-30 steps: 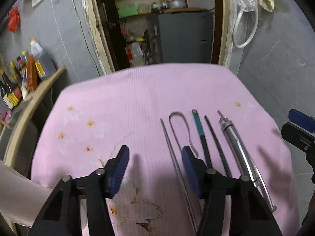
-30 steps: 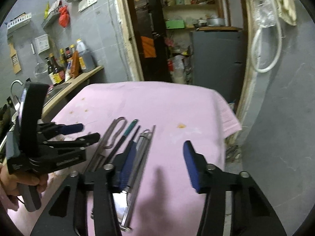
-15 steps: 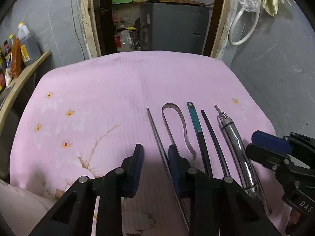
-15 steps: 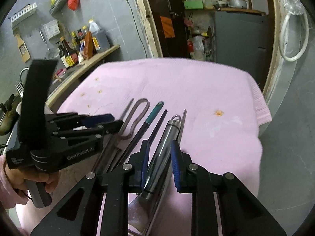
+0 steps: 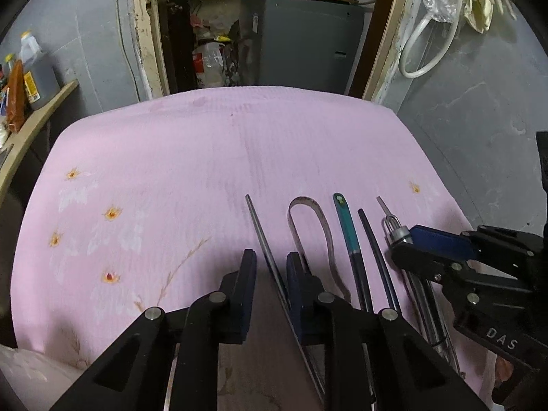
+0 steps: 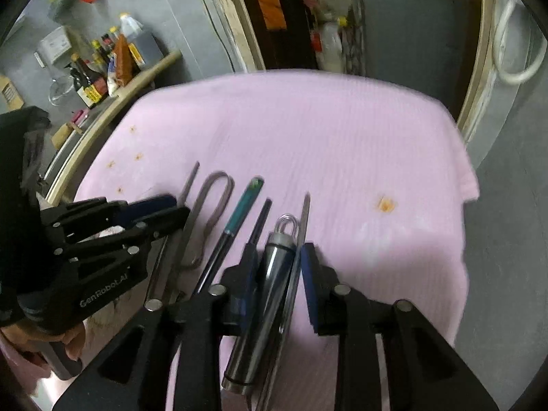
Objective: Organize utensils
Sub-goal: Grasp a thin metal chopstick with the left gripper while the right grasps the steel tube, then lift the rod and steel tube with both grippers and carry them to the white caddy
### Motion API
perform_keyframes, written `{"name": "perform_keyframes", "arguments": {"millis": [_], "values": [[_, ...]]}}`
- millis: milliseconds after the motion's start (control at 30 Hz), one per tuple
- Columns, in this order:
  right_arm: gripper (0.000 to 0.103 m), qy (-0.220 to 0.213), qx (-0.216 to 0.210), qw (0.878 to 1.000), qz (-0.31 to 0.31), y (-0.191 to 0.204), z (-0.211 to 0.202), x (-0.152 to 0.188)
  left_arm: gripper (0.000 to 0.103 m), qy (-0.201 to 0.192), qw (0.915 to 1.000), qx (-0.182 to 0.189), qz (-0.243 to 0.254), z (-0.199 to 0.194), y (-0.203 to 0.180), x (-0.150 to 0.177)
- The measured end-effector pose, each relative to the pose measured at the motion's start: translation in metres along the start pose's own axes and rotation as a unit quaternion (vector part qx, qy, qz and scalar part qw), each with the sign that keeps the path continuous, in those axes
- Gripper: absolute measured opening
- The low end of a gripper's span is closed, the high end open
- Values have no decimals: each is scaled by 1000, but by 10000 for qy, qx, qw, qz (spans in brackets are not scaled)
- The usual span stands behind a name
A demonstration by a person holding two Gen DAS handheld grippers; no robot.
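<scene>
Fingers of the left gripper [image 5: 270, 303] stand a little apart with a thin steel rod [image 5: 260, 236] running between them; the rod lies against the inner face of the right-hand pad, and I cannot tell whether they have closed on it. It is the leftmost piece of the row, so a grip there would let it be lifted or straightened without disturbing its neighbours.

Over at the right end of the row, the right gripper [image 6: 278, 286] has its pads on either side of a steel handle [image 6: 270, 274] with a wire loop at its far tip, and a flat blade [image 6: 303, 226] runs along the handle's right side inside the same gap. The pads look close to the metal but not clearly pressed on it; a clamp looks near, in my judgement.

Between the two grippers lie bent tongs [image 5: 313, 229], a teal-handled tool [image 5: 346, 226] and a black stick [image 5: 375, 246]. All five point toward the far edge of the pink cloth [image 5: 171, 171] and lie side by side near its front-right corner, roughly parallel. That order suggests the sorting is well along, with the outer pieces being squared up. The rest of the cloth, toward its left and far edges, carries no utensils.
</scene>
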State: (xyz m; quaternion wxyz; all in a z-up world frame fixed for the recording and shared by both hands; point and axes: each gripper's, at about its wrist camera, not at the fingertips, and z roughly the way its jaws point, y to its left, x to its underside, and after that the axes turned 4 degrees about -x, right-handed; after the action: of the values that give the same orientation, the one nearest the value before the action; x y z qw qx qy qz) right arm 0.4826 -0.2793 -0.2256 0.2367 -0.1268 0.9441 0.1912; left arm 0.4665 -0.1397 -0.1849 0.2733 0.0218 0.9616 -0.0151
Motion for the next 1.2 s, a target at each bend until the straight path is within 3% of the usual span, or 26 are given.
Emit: {"name": "perform_keyframes", "arguments": {"millis": [133, 300, 533, 767, 1000, 1200], "values": [[19, -52, -65, 9998, 172, 2, 0, 3, 8, 41, 9999, -141, 69, 3, -5, -5], [18, -435, -218, 9982, 356, 0, -23, 10, 5, 68, 9985, 211, -496, -3, 14, -4], [17, -1073, -316, 9933, 295, 2, -69, 17, 5, -603, 9947, 473, -689, -45, 15, 10], [17, -1656, -88, 9860, -163, 26, -120, 33, 5, -1193, 9885, 644, -673, -90, 15, 29], [16, -1934, 101, 9806, -294, 47, -155, 47, 5, -1411, 9857, 760, -513, -117, 17, 42], [16, -2351, 155, 9714, -277, 69, -185, 53, 5, -1765, 9786, 912, -528, -150, 25, 53]]}}
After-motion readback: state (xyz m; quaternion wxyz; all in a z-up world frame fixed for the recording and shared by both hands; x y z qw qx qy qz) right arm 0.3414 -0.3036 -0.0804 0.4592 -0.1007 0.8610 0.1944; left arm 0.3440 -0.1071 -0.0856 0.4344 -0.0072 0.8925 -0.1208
